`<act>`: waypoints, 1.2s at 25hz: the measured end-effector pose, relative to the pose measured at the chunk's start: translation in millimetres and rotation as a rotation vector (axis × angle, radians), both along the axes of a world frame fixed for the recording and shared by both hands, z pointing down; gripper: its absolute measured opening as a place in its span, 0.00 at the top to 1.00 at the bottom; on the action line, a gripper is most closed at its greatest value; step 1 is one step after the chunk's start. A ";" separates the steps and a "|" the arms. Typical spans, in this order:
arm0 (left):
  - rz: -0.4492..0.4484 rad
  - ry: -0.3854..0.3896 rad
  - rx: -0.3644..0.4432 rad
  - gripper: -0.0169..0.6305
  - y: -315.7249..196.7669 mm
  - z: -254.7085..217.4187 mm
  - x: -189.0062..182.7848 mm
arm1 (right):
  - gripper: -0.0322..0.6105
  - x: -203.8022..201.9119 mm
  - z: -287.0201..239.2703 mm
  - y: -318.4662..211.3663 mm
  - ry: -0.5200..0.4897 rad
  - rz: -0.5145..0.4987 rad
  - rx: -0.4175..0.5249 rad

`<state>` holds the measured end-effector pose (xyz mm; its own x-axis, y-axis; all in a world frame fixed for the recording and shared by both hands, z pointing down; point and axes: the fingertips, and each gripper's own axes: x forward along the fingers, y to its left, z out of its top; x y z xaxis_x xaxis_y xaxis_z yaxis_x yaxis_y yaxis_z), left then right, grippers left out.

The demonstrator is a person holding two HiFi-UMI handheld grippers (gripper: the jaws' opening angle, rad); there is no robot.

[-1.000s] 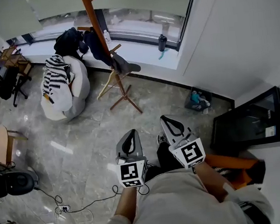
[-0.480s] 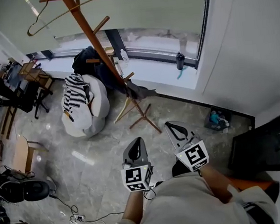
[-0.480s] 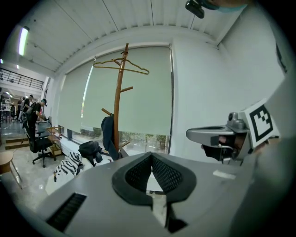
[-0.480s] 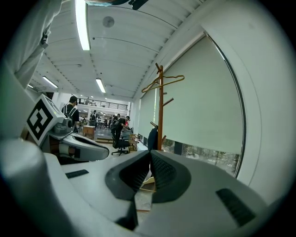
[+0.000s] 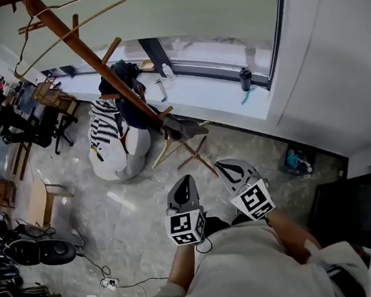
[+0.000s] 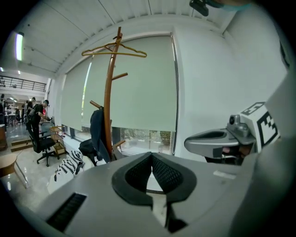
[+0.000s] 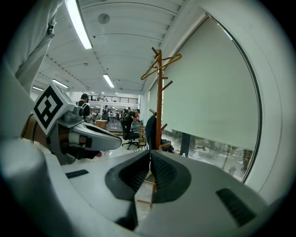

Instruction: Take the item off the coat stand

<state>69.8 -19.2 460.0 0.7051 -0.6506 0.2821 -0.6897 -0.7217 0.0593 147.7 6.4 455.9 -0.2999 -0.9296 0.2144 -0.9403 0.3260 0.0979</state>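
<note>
bright daylight through window (image 5: 211, 51), ceiling strip light (image 7: 78, 23) glowing, heavy fisheye bending, dark rounded corners

In my head view the top of the coat stand (image 5: 90, 54) runs off the upper left edge, a dark garment (image 5: 128, 101) hides its lower pole, and the distant people (image 6: 37, 115) are too small to make out.

Head view: high, steeply down; gripper views: level, forward along jaws; all share coat stand (image 5: 83, 48) (image 6: 109, 106) (image 7: 158, 102)
</note>
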 end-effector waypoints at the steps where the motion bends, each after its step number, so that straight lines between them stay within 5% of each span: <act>1: -0.001 -0.010 -0.006 0.96 -2.1 3.6 4.0 | 0.94 4.0 4.1 -4.3 0.002 -0.004 -0.008; 16: -0.027 -0.066 -0.003 0.96 -86.4 20.8 20.1 | 0.94 23.2 38.9 -89.5 0.061 -0.049 -0.110; 24: -0.101 -0.046 -0.039 0.96 -154.7 28.7 -14.8 | 0.94 -1.0 50.7 -166.6 0.117 -0.106 -0.151; 30: -0.236 -0.003 -0.077 0.96 -186.3 35.3 -58.3 | 0.94 -15.5 70.5 -212.6 0.190 -0.186 -0.239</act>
